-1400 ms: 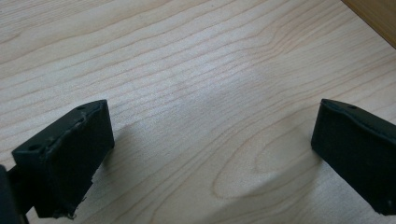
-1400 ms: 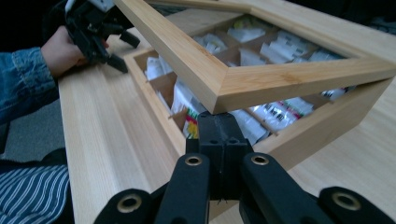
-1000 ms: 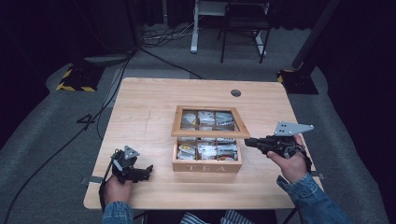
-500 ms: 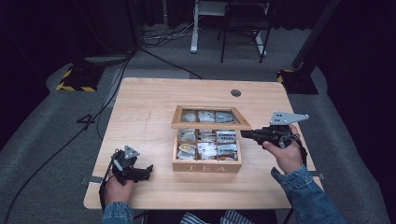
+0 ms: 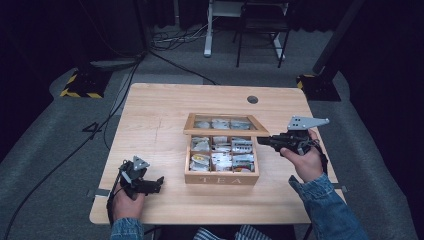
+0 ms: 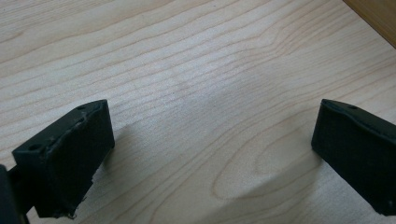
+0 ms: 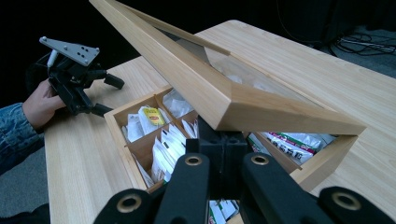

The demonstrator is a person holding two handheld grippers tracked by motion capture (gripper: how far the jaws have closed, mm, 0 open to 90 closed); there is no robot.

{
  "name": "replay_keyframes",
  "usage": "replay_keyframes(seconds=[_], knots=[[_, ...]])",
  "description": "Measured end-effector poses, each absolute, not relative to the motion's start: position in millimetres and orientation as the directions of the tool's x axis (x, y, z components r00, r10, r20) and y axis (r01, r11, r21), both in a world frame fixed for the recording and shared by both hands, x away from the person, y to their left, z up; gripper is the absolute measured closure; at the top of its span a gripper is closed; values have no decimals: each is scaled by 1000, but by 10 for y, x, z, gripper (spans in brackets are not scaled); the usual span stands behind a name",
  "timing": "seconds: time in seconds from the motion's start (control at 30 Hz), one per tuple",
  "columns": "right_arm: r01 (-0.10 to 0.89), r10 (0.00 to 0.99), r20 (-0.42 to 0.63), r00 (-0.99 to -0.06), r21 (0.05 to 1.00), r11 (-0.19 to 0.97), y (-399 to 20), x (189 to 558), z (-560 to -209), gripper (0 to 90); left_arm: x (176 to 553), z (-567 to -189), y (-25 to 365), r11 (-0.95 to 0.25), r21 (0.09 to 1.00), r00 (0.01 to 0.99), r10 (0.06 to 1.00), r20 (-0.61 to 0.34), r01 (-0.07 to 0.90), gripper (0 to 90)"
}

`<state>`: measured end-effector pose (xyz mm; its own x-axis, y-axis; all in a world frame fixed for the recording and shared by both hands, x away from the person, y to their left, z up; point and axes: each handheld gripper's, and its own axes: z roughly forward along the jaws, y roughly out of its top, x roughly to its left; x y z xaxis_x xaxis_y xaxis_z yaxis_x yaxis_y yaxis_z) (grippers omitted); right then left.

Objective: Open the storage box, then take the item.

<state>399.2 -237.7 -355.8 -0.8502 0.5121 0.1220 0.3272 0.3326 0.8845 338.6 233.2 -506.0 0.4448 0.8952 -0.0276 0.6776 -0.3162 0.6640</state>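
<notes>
Right gripper [image 5: 264,140] risen, closed fingers under lid [image 7: 219,88], left gripper [image 5: 159,183] open.

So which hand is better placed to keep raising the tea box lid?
The right. The right gripper, jaws shut, sits under the half-raised lid. The left gripper rests open on the table, apart from the tea box.

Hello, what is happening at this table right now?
A person is opening a wooden tea box with two hand-held grippers. The right gripper, jaws shut, is under the front edge of the glass-panelled lid and holds it partly raised. Tea bags sit in the compartments below. The left gripper rests on the table to the box's left, open, with nothing between its jaws.
</notes>
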Motion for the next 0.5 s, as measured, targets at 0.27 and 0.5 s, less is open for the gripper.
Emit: replay_keyframes(seconds=[0.27, 0.5], knots=[[327, 512, 113, -852, 877, 351, -2374, 3989, -3614, 900, 3386, -5063, 2348, -268, 666, 385, 922, -31, 696, 0], [324, 515, 107, -850, 878, 353, -2380, 3987, -3622, 900, 3390, -5060, 2354, -222, 666, 318, 948, -24, 712, 5]])
